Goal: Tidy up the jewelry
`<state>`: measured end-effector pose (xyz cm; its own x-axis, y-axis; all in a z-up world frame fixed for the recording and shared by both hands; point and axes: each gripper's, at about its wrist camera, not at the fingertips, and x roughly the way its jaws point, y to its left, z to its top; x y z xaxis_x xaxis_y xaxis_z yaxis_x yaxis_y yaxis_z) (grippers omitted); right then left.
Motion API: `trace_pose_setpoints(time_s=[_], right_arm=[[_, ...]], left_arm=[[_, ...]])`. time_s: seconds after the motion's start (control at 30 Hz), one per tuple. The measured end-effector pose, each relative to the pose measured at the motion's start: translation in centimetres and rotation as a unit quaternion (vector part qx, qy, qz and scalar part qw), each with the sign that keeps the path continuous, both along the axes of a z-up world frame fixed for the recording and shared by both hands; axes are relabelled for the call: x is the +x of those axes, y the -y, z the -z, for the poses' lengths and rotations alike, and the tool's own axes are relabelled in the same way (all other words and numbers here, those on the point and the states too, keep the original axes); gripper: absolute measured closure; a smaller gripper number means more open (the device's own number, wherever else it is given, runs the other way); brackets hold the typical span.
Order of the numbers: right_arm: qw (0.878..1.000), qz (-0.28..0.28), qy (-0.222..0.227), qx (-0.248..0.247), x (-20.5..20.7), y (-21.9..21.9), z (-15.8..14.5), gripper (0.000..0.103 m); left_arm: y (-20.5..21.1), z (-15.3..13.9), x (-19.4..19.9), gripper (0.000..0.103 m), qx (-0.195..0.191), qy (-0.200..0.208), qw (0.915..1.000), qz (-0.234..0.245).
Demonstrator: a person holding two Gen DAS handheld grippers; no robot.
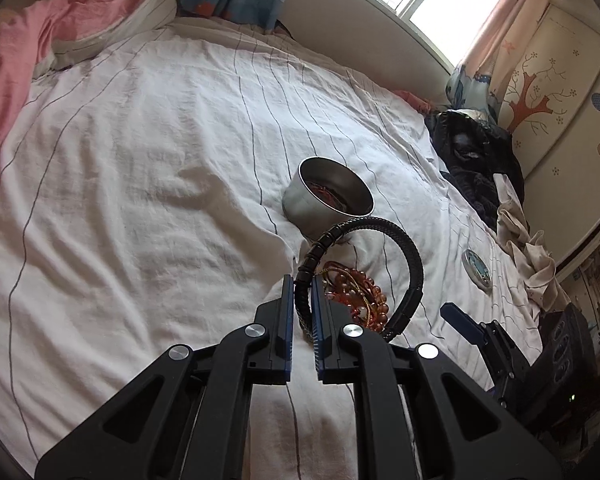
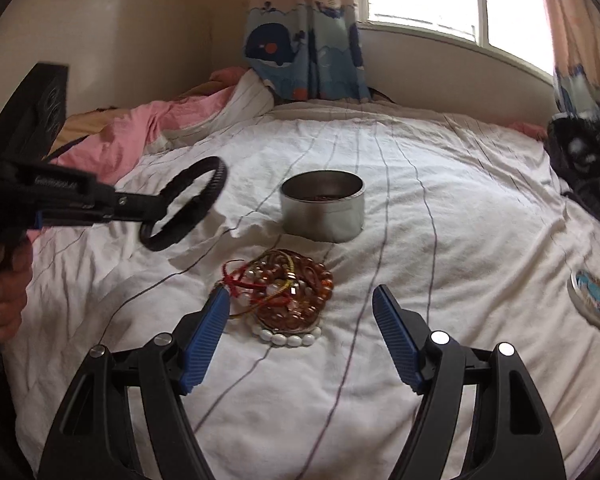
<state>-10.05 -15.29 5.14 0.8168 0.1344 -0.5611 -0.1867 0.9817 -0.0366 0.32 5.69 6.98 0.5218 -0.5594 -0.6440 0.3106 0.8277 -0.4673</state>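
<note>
My left gripper (image 1: 301,282) is shut on a black braided bracelet (image 1: 410,256) and holds it in the air above the bed; the bracelet also shows in the right wrist view (image 2: 184,208), left of the tin. A round metal tin (image 1: 328,198) (image 2: 323,206) stands open on the white sheet with some reddish jewelry inside. A pile of amber, red and white bead bracelets (image 2: 288,296) (image 1: 360,292) lies in front of the tin. My right gripper (image 2: 300,294) is open and empty, just short of the pile, its left fingertip (image 2: 216,304) beside the red cord.
The tin's round lid (image 2: 594,296) (image 1: 478,268) lies on the sheet to the right. A pink quilt (image 2: 140,136) is bunched at the far left. Dark clothing (image 1: 472,160) lies at the bed's right edge. A window and curtains are behind.
</note>
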Motion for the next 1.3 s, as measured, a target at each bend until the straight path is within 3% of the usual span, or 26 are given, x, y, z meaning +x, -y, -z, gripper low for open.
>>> trace_pose_setpoints(time_s=[0.1,0.33,0.4,0.47,0.5,0.57,0.7,0.8,0.9,1.1,1.3], right_arm=[[0.998,-0.051,-0.005,-0.039,1.0,-3.0,-0.2,0.032],[0.993,-0.090,-0.047,-0.052,5.8,-5.4,0.4,0.033],[0.990,-0.097,-0.076,-0.070,7.0,-5.9,1.3,0.048],[0.987,-0.102,-0.103,-0.076,7.7,-6.1,2.2,0.080],[0.987,-0.100,-0.106,-0.072,7.8,-5.9,2.3,0.091],[0.989,-0.094,-0.101,-0.049,7.6,-5.1,2.0,0.098],[0.990,-0.079,-0.095,0.062,6.4,-2.0,0.1,0.099],[0.982,-0.073,-0.080,0.153,4.8,0.9,-1.8,0.100],[0.972,-0.068,-0.063,0.214,3.0,3.5,-3.3,0.100],[0.966,-0.052,-0.059,0.245,1.2,5.9,-4.0,0.100],[0.965,-0.036,-0.058,0.253,0.1,7.1,-3.5,0.100]], left_arm=[[-0.7,-0.6,0.1,0.095,-0.008,0.007,0.9998,-0.015],[-2.4,-1.1,0.4,0.095,-0.021,0.013,0.9988,-0.041],[-2.4,-1.2,0.5,0.095,-0.020,0.014,0.9988,-0.041],[-2.4,-1.3,0.5,0.095,-0.019,0.015,0.9989,-0.040],[-2.4,-1.2,0.5,0.095,-0.018,0.015,0.9990,-0.039],[-2.2,-1.2,0.5,0.095,-0.015,0.016,0.9991,-0.037],[-1.9,-1.1,0.5,0.095,-0.011,0.015,0.9992,-0.034],[-1.7,-0.9,0.6,0.095,-0.008,0.013,0.9993,-0.033],[-1.2,-0.7,0.5,0.094,-0.003,0.012,0.9995,-0.028],[0.2,-0.1,0.3,0.093,0.016,0.009,0.9998,-0.013],[1.2,0.9,0.2,0.093,0.068,0.000,0.9977,-0.007]])
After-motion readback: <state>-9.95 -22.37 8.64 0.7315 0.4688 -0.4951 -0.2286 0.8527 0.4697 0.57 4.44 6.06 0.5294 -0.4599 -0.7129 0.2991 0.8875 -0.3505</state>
